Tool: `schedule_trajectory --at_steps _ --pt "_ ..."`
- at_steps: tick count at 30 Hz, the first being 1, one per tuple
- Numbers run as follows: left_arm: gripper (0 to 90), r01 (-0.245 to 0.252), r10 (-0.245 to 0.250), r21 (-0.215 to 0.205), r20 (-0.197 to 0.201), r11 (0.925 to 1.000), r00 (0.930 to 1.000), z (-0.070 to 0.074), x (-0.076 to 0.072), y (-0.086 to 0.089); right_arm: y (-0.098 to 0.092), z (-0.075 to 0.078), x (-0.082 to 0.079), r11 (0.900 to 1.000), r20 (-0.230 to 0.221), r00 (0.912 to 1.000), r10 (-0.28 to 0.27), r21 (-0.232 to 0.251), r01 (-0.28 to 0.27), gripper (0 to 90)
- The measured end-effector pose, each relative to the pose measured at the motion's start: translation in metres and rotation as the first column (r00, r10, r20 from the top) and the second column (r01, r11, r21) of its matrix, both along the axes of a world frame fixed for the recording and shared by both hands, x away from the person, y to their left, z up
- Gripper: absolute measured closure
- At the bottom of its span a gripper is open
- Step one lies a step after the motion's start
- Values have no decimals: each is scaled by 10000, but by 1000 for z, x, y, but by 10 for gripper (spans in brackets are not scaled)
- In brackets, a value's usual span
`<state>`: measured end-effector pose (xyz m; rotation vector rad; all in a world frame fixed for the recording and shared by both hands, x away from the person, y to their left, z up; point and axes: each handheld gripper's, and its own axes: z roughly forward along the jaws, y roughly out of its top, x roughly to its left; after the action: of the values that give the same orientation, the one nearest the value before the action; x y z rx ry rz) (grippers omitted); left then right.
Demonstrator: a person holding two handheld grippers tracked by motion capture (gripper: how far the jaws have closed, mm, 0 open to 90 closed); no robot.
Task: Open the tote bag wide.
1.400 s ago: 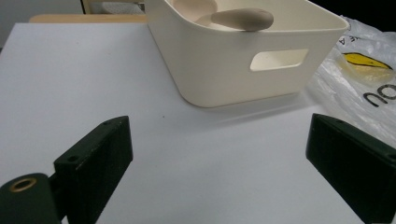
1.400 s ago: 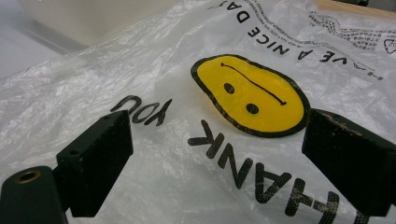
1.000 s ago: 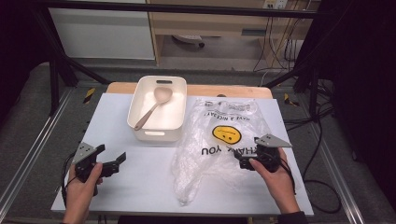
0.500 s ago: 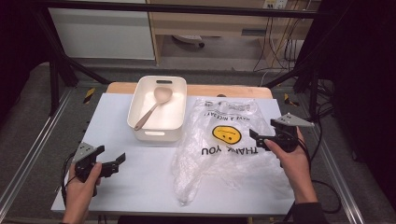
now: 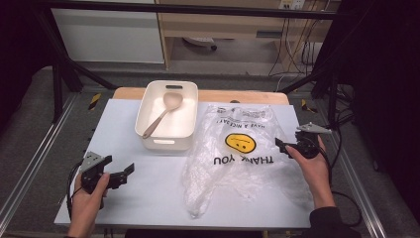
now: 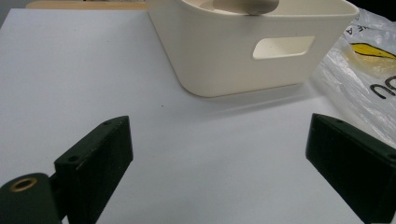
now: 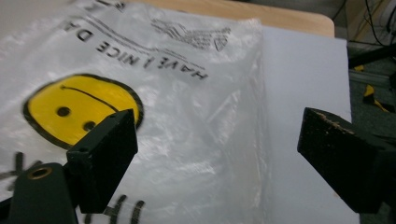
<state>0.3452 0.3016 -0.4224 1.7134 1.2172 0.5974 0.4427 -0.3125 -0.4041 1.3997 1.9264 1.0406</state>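
Note:
A clear plastic bag (image 5: 242,148) with a yellow smiley and black lettering lies flat on the right half of the white table (image 5: 124,124). My right gripper (image 5: 287,141) hovers at the bag's right edge. It is open, and its jaws have just been closing a little with nothing pinched between them. In the right gripper view the bag (image 7: 187,116) and its edge lie under the gap of the right gripper (image 7: 217,135). My left gripper (image 5: 119,166) stays open and empty near the front left; in its own view the left gripper (image 6: 219,135) faces bare table.
A cream bin (image 5: 168,116) stands at the back centre with a beige spoon (image 5: 163,111) inside; the left gripper view shows the bin's (image 6: 243,51) handle cutout. The table's wooden back edge (image 5: 237,95) lies behind. Metal frame rails run along both sides.
The right hand has carried its gripper from the bag's near right part farther back and outward along the right edge. The left hand and the bag have not moved.

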Motion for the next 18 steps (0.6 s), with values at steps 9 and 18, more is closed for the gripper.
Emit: schedule_trajectory --at_steps 9,18 --pt "69 23 -23 -35 -17 10000 10000 0 0 0 -14 -22 6 9998 -568 9982 -192 74 197 129" --pt "71 -34 34 41 5 10000 10000 0 -1 -1 -23 -38 11 9988 -1052 9933 -480 -84 474 167"
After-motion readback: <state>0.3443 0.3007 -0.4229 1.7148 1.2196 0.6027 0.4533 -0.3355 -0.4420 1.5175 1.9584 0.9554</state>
